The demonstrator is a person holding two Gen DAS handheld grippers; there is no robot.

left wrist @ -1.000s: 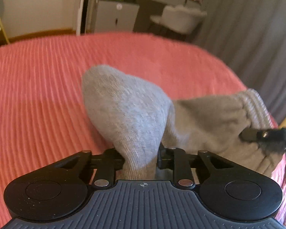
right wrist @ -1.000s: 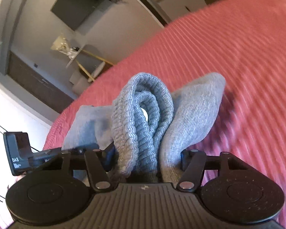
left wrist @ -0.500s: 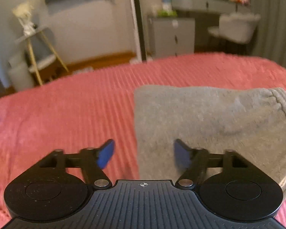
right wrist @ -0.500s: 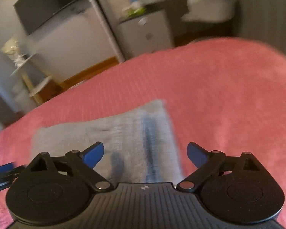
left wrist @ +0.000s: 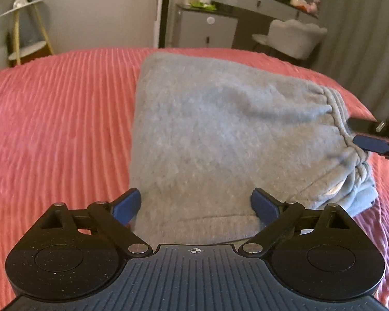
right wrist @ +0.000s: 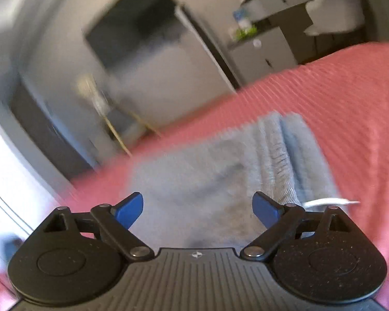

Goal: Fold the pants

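Note:
The grey sweatpants (left wrist: pixel 220 134) lie folded in a flat stack on the pink ribbed bedspread (left wrist: pixel 59 129). The ribbed waistband (left wrist: pixel 342 119) is at the stack's right edge. My left gripper (left wrist: pixel 198 204) is open and empty, just above the near edge of the stack. My right gripper (right wrist: pixel 197 206) is open and empty over the pants (right wrist: pixel 220 176), which look blurred in the right wrist view. The right gripper's fingertips (left wrist: pixel 370 142) show at the waistband edge in the left wrist view. A white drawstring (right wrist: pixel 329 202) pokes out on the right.
The bedspread (right wrist: pixel 350 103) spreads wide on all sides of the pants. Beyond the bed stand a grey cabinet (left wrist: pixel 207 28), a vanity with a grey chair (left wrist: pixel 295 36), a small round side table (left wrist: pixel 23 26) and a dark wall screen (right wrist: pixel 134 23).
Both grippers held bunched grey fabric one second ago, then let go. The pants now lie flat and folded, and both grippers have opened wider and pulled back.

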